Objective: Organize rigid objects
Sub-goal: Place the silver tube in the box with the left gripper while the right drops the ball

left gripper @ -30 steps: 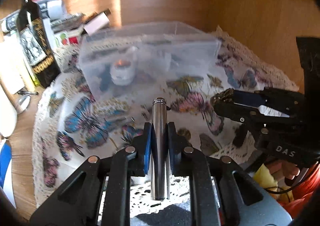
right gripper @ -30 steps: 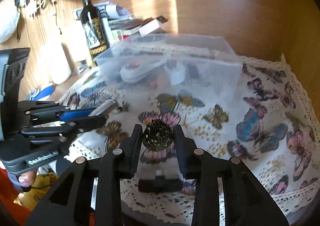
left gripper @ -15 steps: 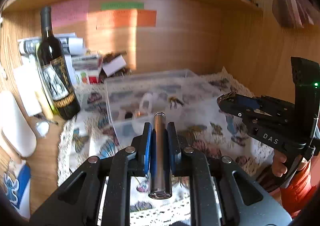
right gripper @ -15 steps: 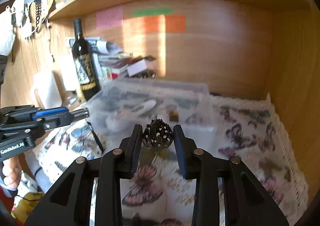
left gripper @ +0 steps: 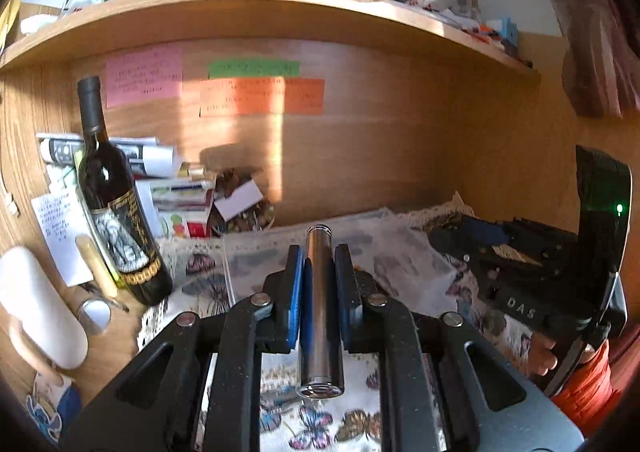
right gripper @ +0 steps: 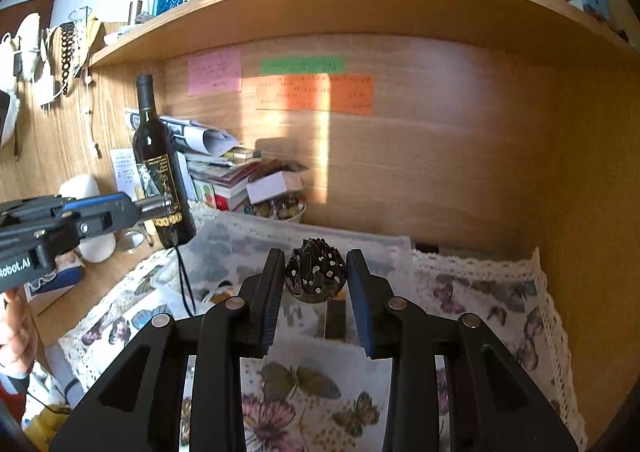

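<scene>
At nine o'clock on the wooden tabletop [left gripper: 120,336] stands a dark wine bottle [left gripper: 114,204], upright, with a pile of papers and booklets [left gripper: 168,180] just behind it against the back panel. Pink, green and orange notes [left gripper: 256,96] are stuck on that panel at twelve o'clock, under a shelf [left gripper: 256,12] crowded with bottles. The left hand-held gripper [left gripper: 318,284] is closed narrow on a metal cylinder [left gripper: 319,316], which lies lengthwise between the blue pads and points toward twelve o'clock, lifted above the butterfly-print cloth [left gripper: 316,428]. A clear plastic box [right gripper: 304,248] sits on the cloth ahead of both tools. At three o'clock from the left one, the right hand-held gripper [right gripper: 316,276] clamps a dark perforated metal ball [right gripper: 316,272] between its pads, held in the air over the near edge of the box. Fingers and an orange sleeve [left gripper: 588,384] show behind it.
</scene>
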A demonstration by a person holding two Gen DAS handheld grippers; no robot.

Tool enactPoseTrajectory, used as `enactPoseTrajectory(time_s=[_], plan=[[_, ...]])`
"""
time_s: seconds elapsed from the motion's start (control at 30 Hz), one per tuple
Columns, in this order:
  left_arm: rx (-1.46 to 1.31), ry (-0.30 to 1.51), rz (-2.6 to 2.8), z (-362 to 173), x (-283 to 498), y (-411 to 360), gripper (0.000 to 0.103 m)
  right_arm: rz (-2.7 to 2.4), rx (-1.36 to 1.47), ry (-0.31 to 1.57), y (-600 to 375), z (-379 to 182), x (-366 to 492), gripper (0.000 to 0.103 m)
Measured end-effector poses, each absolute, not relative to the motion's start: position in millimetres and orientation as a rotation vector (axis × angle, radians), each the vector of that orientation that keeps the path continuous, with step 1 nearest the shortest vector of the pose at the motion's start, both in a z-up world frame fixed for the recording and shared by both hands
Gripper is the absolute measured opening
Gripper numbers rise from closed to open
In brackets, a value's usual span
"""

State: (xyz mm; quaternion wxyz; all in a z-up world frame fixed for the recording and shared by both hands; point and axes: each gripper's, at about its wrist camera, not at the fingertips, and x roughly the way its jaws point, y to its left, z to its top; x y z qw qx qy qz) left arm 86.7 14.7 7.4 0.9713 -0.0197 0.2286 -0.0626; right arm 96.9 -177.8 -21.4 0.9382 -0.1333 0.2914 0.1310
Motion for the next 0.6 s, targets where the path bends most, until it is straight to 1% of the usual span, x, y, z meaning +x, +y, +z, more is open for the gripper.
enactPoseTrajectory(time_s=[0.23,0.6], plan=[[-0.042,0.483,-0.108,4.2,119.9,13.9,0.015,0.261,-0.273,0.607,-179.5,-23.1,118.7,0.029],[-0.038,0.664,-0.144,-53.3,181.9,1.1,0.015,0.24,-0.272,0.751,-184.4,-64.4,155.6,0.029]])
